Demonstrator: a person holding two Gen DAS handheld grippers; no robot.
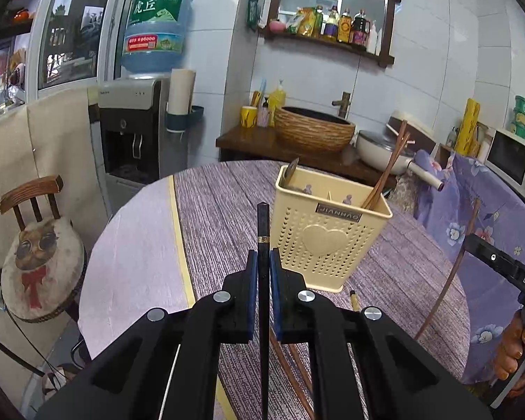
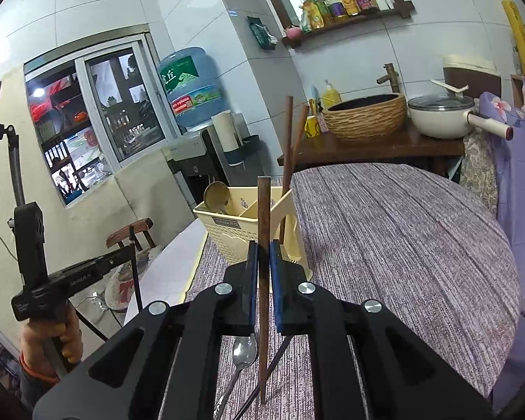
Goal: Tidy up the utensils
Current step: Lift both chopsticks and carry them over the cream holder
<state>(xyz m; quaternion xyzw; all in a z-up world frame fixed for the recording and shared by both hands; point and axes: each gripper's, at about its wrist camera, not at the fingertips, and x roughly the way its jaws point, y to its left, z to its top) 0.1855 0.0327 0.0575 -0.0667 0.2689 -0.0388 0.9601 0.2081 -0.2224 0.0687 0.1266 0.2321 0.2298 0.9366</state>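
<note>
My left gripper (image 1: 262, 262) is shut on a black chopstick (image 1: 262, 224) with a gold band, held upright above the table. A cream utensil holder (image 1: 329, 234) stands just right of it, with brown chopsticks (image 1: 385, 175) in its right compartment and a spoon (image 1: 290, 169) in its left. My right gripper (image 2: 262, 259) is shut on a brown chopstick (image 2: 263, 210), also upright, near the holder (image 2: 238, 224). A metal spoon (image 2: 243, 353) and a dark chopstick (image 2: 273, 367) lie on the cloth below it. Each gripper shows in the other's view: the right gripper (image 1: 467, 241), the left gripper (image 2: 129, 250).
The round table (image 2: 402, 227) has a purple striped cloth. A chair with a cat cushion (image 1: 42, 262) stands at its left. Behind are a water dispenser (image 1: 133, 133), a woven basin (image 1: 315, 127), a white pot (image 2: 441, 119) and a microwave (image 1: 514, 161).
</note>
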